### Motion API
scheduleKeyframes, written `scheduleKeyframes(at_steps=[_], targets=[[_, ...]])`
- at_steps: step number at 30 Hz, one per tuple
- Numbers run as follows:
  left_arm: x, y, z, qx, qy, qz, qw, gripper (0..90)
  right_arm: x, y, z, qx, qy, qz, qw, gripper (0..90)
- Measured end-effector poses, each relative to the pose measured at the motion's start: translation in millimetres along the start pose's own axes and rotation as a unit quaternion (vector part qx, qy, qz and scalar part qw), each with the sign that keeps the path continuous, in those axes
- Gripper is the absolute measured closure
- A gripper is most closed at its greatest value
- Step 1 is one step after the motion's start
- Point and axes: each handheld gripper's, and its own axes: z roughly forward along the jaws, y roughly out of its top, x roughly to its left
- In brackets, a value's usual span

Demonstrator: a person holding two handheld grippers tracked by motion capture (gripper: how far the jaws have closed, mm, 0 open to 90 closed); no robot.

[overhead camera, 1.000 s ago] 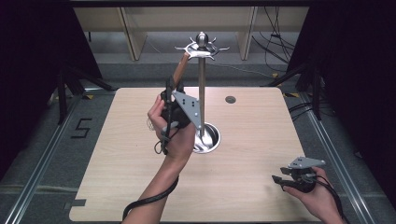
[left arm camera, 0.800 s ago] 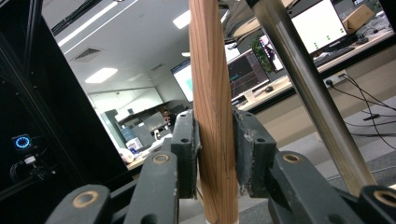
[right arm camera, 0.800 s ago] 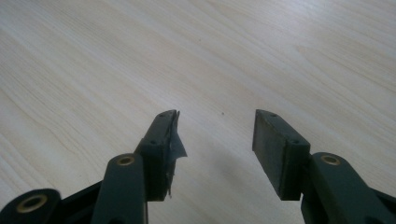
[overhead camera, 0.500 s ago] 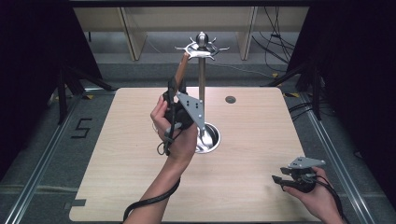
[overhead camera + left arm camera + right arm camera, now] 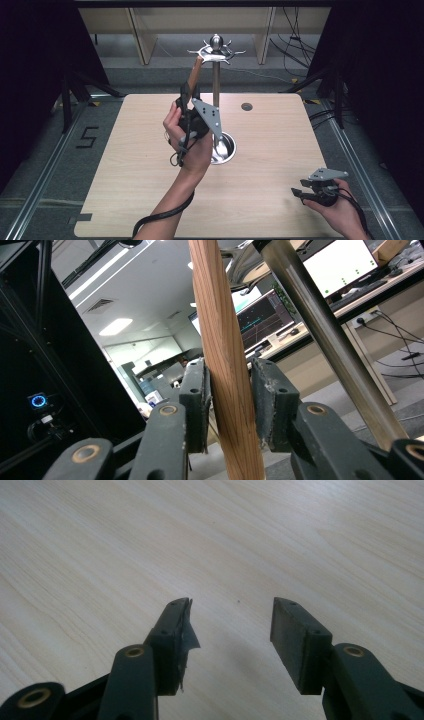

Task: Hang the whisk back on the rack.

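Left claw [image 5: 227, 405] clamps a wooden handle [image 5: 220, 340] beside the steel stand [image 5: 216, 95]; right claw [image 5: 230, 630] gapes over the table [image 5: 125, 165].

Brown grained wooden handle [image 5: 225, 365], silver stand [image 5: 216, 90]

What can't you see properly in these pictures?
- Lower end of the wooden handle: high view, the left gripper and hand cover it.
- Its top end: left gripper view, cut off by the top edge.
- Small dark round spot on the table: high view, too small to tell what it is.
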Motion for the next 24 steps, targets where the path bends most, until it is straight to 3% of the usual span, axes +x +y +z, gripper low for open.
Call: scheduleKeyframes(at_steps=[10, 24], targets=[[-2.4, 1.1, -1.3, 0.0, 0.007, 0.027, 0.9996, 66.7, -0.1, 0.0, 0.0, 0.0, 0.0, -0.001, 1.0, 51.0], [-5.2, 3.4, -0.7, -0.002, 0.006, 0.039, 0.9992, 64.0, -0.1, 0.0, -0.1, 0.001, 0.0, -0.003, 1.0, 51.0]])
